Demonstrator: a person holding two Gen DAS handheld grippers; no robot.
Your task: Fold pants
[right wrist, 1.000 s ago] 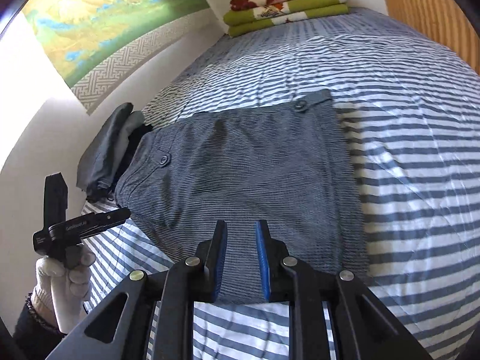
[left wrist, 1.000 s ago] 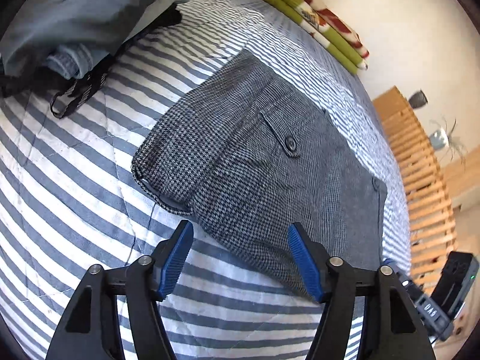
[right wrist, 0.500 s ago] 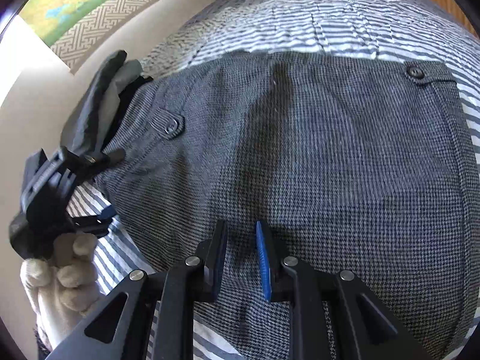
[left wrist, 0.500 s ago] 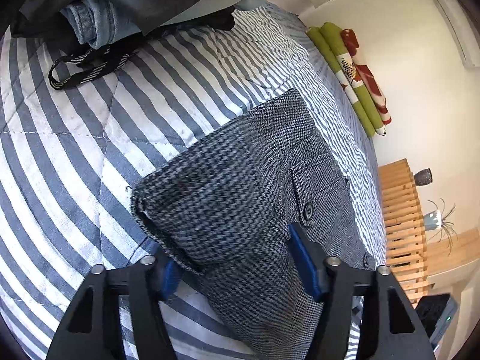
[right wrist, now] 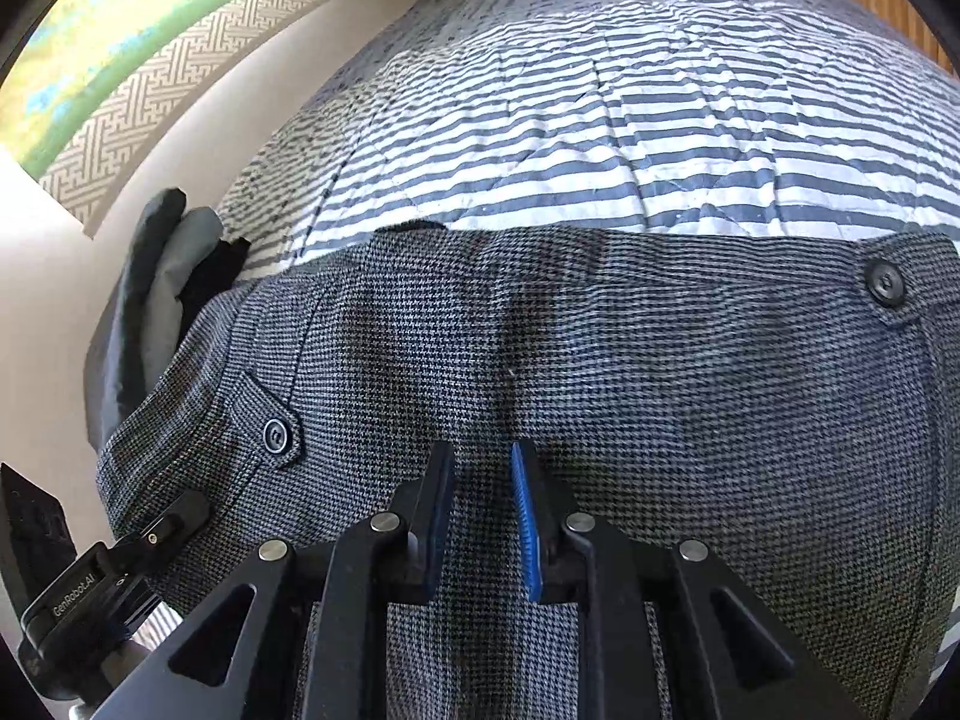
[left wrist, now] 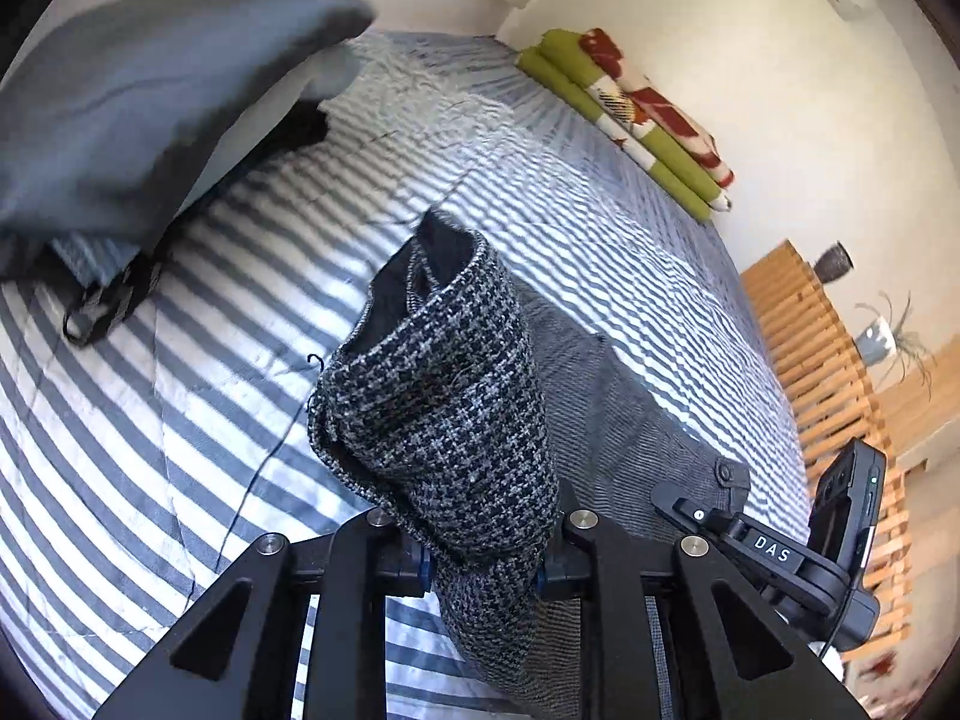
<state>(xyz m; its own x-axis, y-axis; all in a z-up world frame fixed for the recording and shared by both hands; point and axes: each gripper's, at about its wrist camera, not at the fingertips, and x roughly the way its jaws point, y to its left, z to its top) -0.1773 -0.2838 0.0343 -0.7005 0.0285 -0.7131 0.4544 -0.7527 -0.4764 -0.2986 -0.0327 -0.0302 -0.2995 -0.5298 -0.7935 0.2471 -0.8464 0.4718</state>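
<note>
Grey houndstooth pants (right wrist: 600,348) lie flat across the striped bedspread (right wrist: 660,138), with a pocket button (right wrist: 275,435) at the left and another button (right wrist: 885,283) at the right. My left gripper (left wrist: 480,567) is shut on the pants' left edge (left wrist: 456,396), which stands lifted and bunched above the bed. Its tip (right wrist: 180,516) shows at that edge in the right wrist view. My right gripper (right wrist: 483,510) rests low over the middle of the pants, jaws a narrow gap apart, with no fabric pinched between them. Its body (left wrist: 696,513) shows at the pants' far side.
A pile of grey and dark clothes (left wrist: 138,108) with a black strap (left wrist: 108,306) lies by the wall at the left. Folded green and red blankets (left wrist: 648,120) sit at the far end of the bed. A wooden slatted frame (left wrist: 810,348) runs along the right side.
My left gripper moved onto the pants' left edge, shut on it and raised it off the bed. My right gripper came down over the middle of the pants, its jaw gap unchanged.
</note>
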